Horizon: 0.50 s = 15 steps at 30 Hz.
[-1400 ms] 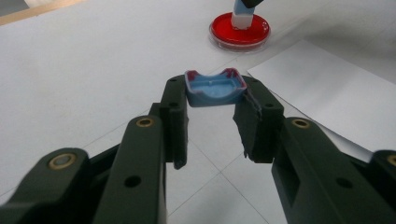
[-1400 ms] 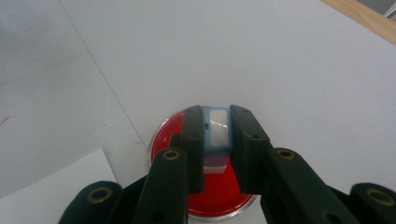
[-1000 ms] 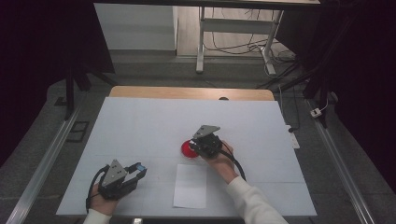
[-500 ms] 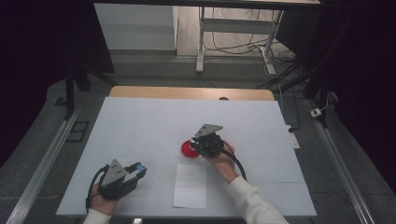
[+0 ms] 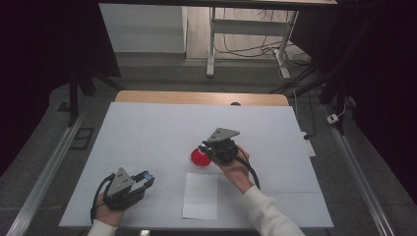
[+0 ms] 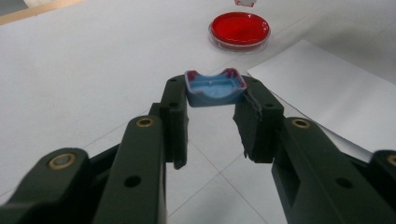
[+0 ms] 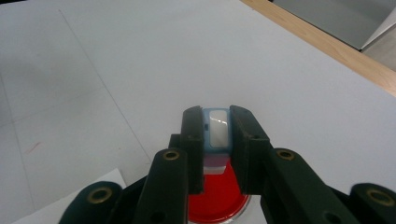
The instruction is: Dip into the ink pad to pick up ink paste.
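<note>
The white table (image 5: 147, 128) lay bare and open across its far and left parts. Near the middle, the red dish (image 5: 199, 157) and the paper sheet (image 5: 200, 195) just beside it blocked a low pass.

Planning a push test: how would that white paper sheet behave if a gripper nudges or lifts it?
The paper sheet lies flat and thin on the table, so it is probably light and would slide easily. Lifted by one edge it would likely flop. Its edges sit flush, so pinching it looks hard.
</note>
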Motion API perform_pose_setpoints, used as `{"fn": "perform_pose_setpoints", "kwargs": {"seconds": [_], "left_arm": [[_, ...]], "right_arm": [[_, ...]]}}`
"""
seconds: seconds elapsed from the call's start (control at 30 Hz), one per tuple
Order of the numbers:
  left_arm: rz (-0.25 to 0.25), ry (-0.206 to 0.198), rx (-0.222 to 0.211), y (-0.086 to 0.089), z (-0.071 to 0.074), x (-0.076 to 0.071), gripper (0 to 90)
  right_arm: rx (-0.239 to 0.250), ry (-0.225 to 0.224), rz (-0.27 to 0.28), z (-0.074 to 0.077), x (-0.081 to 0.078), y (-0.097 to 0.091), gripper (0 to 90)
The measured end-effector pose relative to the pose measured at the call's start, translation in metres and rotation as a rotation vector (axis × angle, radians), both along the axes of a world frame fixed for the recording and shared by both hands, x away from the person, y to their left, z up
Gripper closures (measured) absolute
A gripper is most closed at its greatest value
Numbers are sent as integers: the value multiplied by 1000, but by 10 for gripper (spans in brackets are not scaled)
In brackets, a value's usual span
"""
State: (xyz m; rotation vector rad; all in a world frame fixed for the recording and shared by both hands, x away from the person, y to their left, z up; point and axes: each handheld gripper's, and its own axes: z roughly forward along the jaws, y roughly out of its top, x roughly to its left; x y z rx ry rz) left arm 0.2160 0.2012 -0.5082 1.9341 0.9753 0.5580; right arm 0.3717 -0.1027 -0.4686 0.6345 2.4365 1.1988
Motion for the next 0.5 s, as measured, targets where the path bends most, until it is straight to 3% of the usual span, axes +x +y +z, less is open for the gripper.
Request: {"fn": "perform_pose_setpoints", "kwargs": {"seconds": [0.5], "left_arm": [[-5,3,5,-1,-1,0,649]], "right_arm": [[-21,17,-41,-12,10,-3,750]]}}
